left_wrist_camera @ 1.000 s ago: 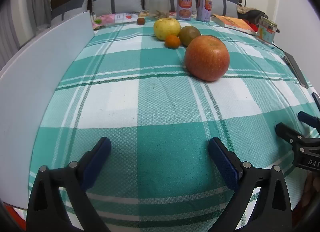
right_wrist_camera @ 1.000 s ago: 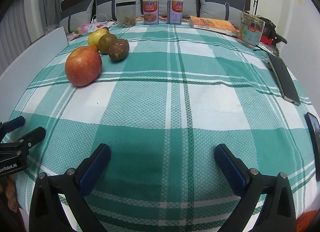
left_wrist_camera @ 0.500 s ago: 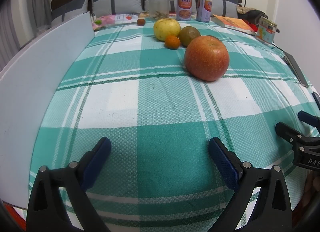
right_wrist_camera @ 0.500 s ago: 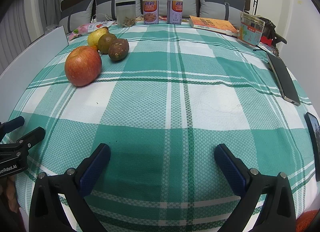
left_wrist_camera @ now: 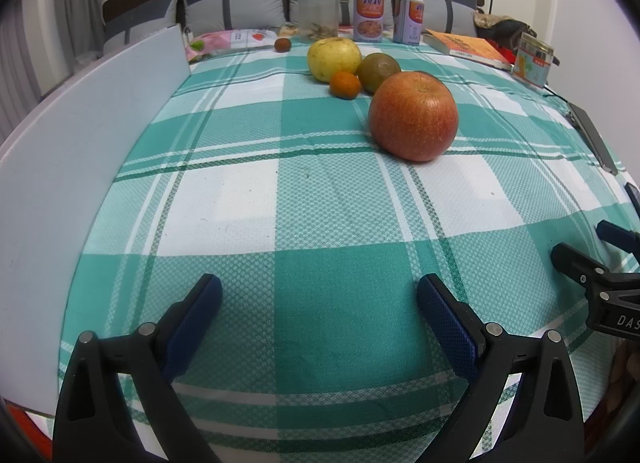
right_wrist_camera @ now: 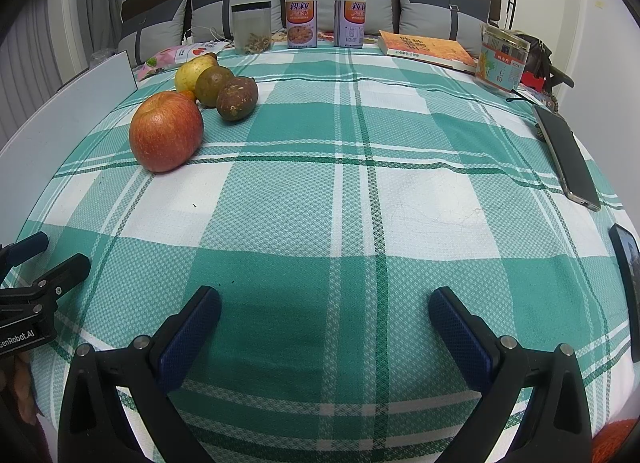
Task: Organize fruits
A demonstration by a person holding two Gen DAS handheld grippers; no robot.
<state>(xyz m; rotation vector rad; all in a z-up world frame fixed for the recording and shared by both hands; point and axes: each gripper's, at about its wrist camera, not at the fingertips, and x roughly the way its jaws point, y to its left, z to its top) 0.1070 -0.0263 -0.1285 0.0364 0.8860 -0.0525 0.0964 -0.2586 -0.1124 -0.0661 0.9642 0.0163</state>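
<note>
Bare checked tablecloth (right_wrist_camera: 360, 203) open in front of the red apple (right_wrist_camera: 166, 131), white board (left_wrist_camera: 60, 183) walling its left, smaller fruits crowded touching behind it, phone (right_wrist_camera: 568, 159) far right.

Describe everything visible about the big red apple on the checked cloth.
The red apple is the largest fruit and the one nearest both grippers. Its skin is red-orange with fine pale speckles and yellowish streaks, slightly glossy, and looks whole. It sits upright, stem dimple on top, on the green-and-white tablecloth. No gripper touches it. In the right wrist view the small orange fruit peeks out right behind it; whether they touch cannot be told.
</note>
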